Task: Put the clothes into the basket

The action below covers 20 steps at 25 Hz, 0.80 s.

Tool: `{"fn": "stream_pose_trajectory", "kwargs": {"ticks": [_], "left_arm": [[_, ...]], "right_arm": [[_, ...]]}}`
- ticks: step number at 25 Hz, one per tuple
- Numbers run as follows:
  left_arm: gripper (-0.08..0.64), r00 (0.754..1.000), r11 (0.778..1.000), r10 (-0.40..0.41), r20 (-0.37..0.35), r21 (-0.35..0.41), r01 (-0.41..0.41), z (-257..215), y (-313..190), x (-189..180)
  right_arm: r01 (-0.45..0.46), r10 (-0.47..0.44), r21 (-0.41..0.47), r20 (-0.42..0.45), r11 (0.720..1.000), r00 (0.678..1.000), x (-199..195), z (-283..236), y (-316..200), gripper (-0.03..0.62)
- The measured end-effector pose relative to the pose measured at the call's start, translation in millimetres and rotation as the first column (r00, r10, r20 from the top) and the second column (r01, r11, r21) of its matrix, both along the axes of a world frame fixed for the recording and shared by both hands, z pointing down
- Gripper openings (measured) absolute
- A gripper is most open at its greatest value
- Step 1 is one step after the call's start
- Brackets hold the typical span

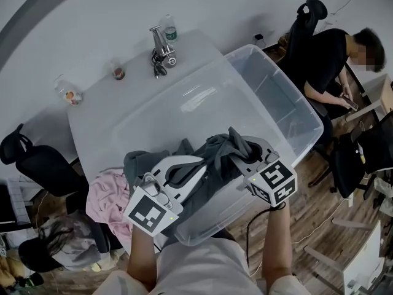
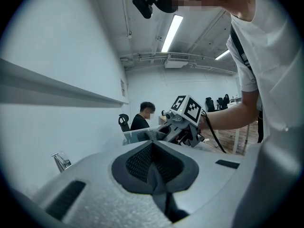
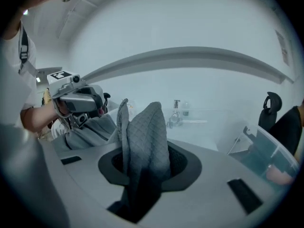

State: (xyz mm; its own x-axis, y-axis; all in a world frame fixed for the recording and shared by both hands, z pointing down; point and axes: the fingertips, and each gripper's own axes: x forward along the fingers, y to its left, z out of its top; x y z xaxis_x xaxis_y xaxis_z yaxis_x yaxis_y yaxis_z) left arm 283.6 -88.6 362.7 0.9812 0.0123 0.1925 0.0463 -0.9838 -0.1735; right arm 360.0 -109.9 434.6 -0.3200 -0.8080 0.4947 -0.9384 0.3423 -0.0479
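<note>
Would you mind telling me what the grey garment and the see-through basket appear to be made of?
The grey garment looks like soft matte fabric, possibly quilted or knit: a diamond grid shows and it folds limply. The basket looks like clear, glossy, rigid plastic: the table shows through its walls, which catch highlights.

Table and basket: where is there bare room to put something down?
The far half of the basket, beyond the grey garment, is bare. So is the table strip between the basket and the bottles. Crowded: the near side, where the garment hangs, with pink clothes beside it.
</note>
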Motion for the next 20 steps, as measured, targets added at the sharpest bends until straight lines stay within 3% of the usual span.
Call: {"fn": "stream_pose_trajectory", "kwargs": {"ticks": [9,20], "left_arm": [[0.003,0.999,1.0,0.002,0.045,-0.018,-0.002,19,0,3],[0.003,0.997,1.0,0.019,0.076,-0.014,-0.018,26,3,4]], "right_arm": [[0.09,-0.104,-0.13,-0.1,0.987,0.99,-14,35,1,0.109],[0.221,-0.267,-0.263,-0.156,0.939,0.951,-34,57,10,0.188]]}}
